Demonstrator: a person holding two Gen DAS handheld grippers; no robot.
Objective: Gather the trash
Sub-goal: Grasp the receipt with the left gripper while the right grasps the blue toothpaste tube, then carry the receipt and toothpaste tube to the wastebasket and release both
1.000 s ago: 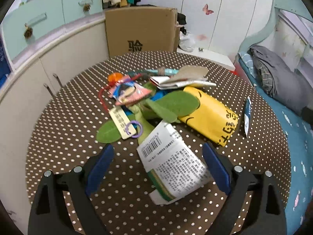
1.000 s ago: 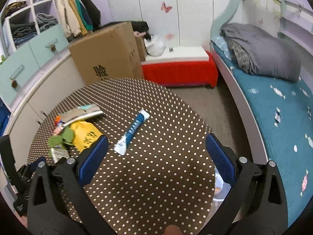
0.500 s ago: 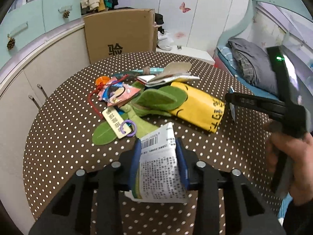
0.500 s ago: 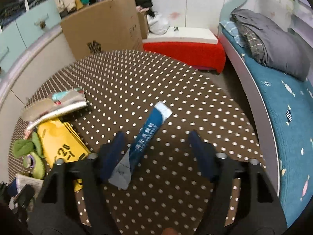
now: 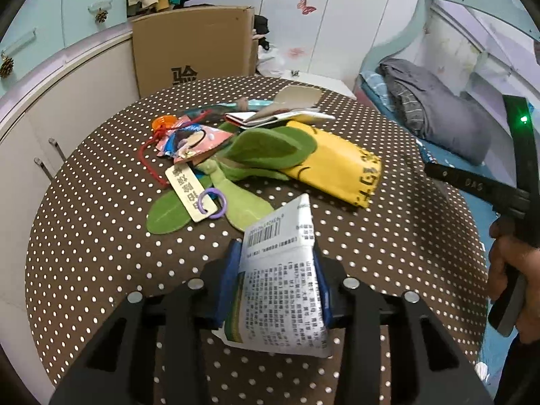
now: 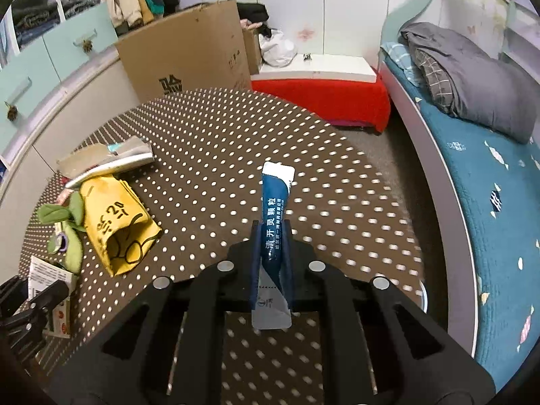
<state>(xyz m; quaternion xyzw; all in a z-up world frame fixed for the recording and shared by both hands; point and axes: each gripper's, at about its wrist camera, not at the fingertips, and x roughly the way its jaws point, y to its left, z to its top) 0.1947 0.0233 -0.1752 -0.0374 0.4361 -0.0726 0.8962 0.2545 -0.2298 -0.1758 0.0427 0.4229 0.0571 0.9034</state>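
L gripper clamped on white printed packet, pads pressing both sides, packet over near edge of polka-dot table. R gripper pinched tight on blue sachet (white ends sticking out front and back); sachet seems lifted off table, hard to tell. Yellow bag, green felt leaves, tag w/ purple ring in pile mid-table.

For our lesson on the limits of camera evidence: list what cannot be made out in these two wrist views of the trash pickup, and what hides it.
- White printed packet, left wrist view: its lower sides, covered by the left gripper pads.
- Blue sachet, right wrist view: its middle, pinched inside the right gripper.
- Any trash bin: in neither view.
- Yellow pouch, left wrist view: its near end, under the green felt leaves.
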